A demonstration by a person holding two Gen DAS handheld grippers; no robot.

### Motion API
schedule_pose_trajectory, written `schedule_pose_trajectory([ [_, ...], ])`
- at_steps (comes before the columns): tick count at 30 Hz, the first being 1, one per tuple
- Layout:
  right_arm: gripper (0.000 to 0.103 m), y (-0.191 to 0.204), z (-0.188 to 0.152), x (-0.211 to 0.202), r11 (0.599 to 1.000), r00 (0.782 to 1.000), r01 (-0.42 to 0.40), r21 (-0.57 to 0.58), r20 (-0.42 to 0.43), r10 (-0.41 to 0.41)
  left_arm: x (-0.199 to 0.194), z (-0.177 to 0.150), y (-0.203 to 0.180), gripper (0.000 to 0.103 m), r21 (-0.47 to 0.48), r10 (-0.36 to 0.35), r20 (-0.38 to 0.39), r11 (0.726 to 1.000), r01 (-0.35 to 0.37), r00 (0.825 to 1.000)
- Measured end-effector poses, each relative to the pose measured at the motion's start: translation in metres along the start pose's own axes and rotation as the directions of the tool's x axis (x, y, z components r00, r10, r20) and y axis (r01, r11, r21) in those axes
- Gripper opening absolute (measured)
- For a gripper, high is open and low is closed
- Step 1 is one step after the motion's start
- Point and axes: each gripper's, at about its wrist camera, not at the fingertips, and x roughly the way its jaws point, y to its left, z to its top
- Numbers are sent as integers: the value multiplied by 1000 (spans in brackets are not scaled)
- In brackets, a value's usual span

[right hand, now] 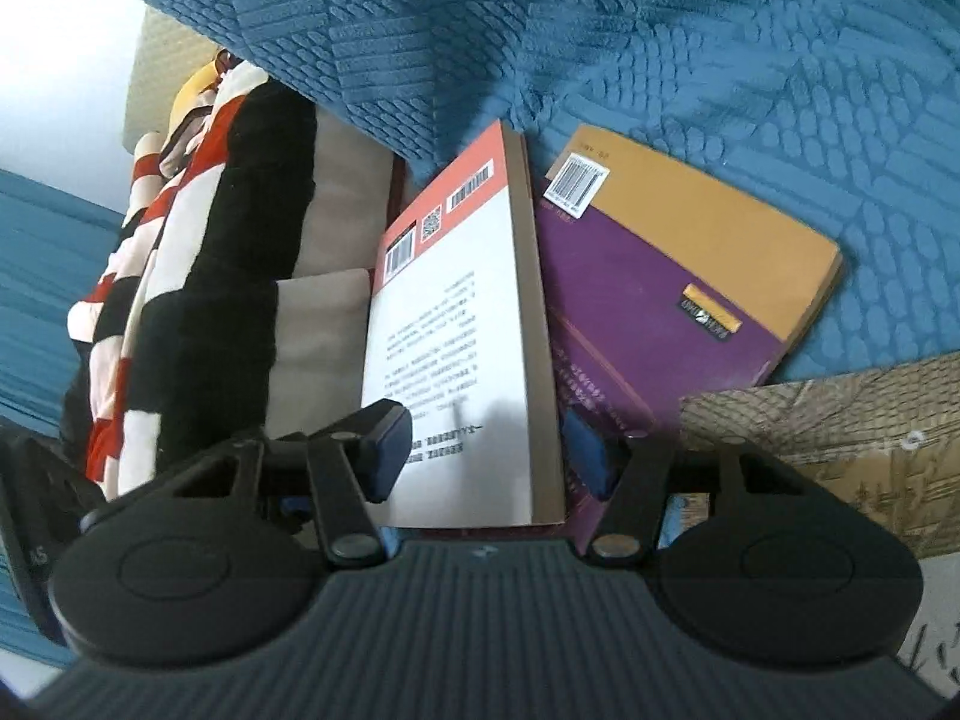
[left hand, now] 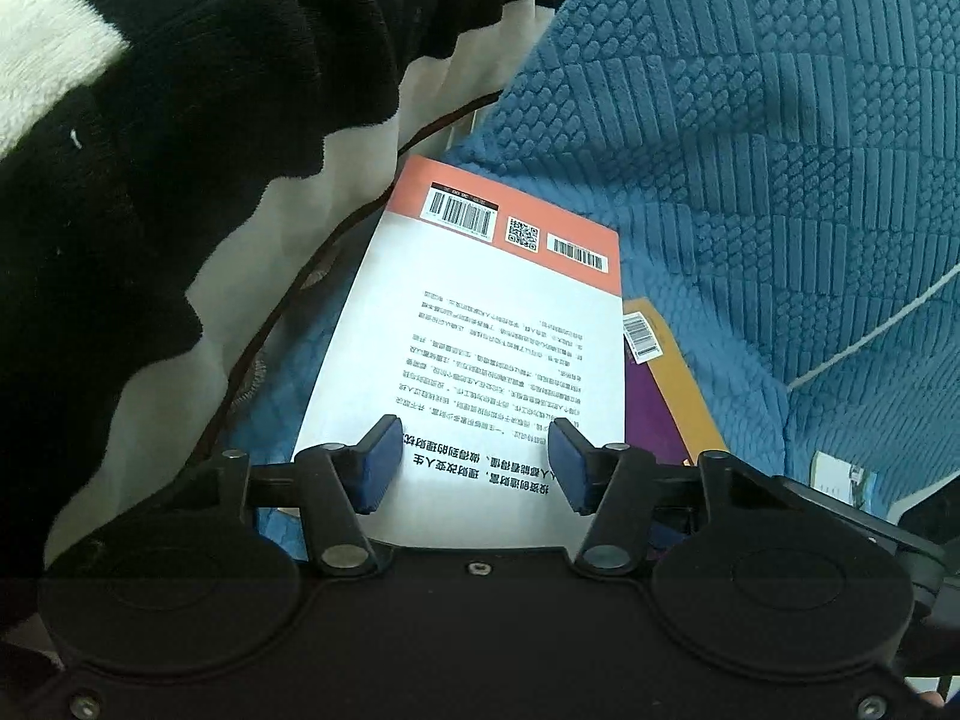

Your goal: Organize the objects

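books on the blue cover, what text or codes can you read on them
White and orange book: Chinese print seen upside down, too small and blurred to quote.
Its orange band: two barcodes and a QR code, digits unreadable.
Purple and yellow book: white barcode sticker and a small dark logo, both too blurred to read.
No other readable text.

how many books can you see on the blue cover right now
2. The white-and-orange book lies between the right gripper's fingers; the purple-and-yellow book lies beside it, partly underneath. Others may be hidden.
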Motion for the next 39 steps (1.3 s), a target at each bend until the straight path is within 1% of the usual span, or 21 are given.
schedule_pose_trajectory([
  [4, 60, -8, 1, 3, 997, 999, -50, 66, -9, 51, -1, 3, 5, 51, -33, 11, 12, 999, -10, 1000],
  [7, 61, -24, 0, 6, 969, 987, -147, 199, -33, 157, -2, 4, 9, 50, -62, 10, 18, 998, -9, 1000],
  [10, 61, -26, -4, 7, 948, 972, -220, 231, -36, 234, -2, 7, 10, 50, -72, 1, 20, 997, 0, 1000],
  [12, 61, -24, -8, 11, 943, 965, -240, 231, -53, 259, -2, 8, 12, 49, -84, -11, 16, 996, 12, 1000],
  [14, 61, -20, -11, 16, 948, 964, -232, 216, -78, 254, -2, 10, 13, 48, -96, -10, 16, 995, 11, 1000],
  [16, 61, -14, -14, 20, 955, 968, -221, 197, -77, 240, -3, 12, 17, 46, -118, -15, 15, 993, 17, 1000],
  [17, 60, -12, -15, 21, 957, 970, -214, 196, -71, 232, -3, 13, 19, 46, -134, -33, 12, 990, 34, 999],
  [18, 52, -11, -16, 22, 959, 974, -202, 197, -64, 218, -3, 14, 21, 46, -145, -48, 10, 988, 49, 999],
  [19, 38, -11, -17, 22, 964, 980, -178, 195, -57, 193, -3, 13, 22, 46, -150, -54, 9, 987, 55, 998],
  [20, 31, -12, -17, 22, 969, 984, -157, 191, -53, 170, -3, 14, 22, 46, -155, -59, 9, 986, 60, 998],
  [21, 17, -13, -17, 22, 972, 988, -136, 192, -52, 148, -3, 14, 22, 46, -159, -63, 8, 985, 63, 998],
  [22, 13, -16, -16, 21, 972, 989, -126, 198, -53, 139, -4, 14, 22, 47, -163, -71, 6, 984, 71, 997],
  [24, 11, -20, -16, 20, 966, 986, -144, 217, -45, 158, -4, 14, 23, 49, -169, -82, 9, 982, 82, 997],
  [25, 4, -18, -15, 18, 967, 986, -154, 204, -35, 164, -4, 14, 23, 51, -175, -90, 6, 980, 90, 996],
  [27, 4, -11, -12, 10, 966, 981, -190, 175, -12, 195, -7, 14, 22, 52, -173, -93, 15, 981, 94, 996],
  [29, 4, -2, -7, 0, 960, 971, -239, 147, 34, 237, -8, 13, 19, 53, -158, -72, 14, 985, 73, 997],
  [31, 4, 3, -2, -6, 961, 968, -248, 123, 56, 243, -8, 12, 18, 52, -152, -65, 14, 986, 66, 998],
  [33, 4, 3, 1, -10, 969, 973, -227, 100, 69, 220, -10, 12, 15, 52, -134, -46, 21, 990, 48, 999],
  [36, 4, 1, 2, -9, 980, 982, -181, 79, 73, 175, -13, 10, 8, 52, -88, 13, 40, 996, -10, 999],
  [37, 7, 2, 2, -8, 987, 987, -147, 62, 68, 143, -14, 10, 6, 52, -73, 28, 49, 997, -25, 998],
  [39, 7, 3, 0, -9, 997, 995, -75, 19, 66, 74, -15, 10, 2, 52, -39, 71, 71, 997, -69, 995],
])
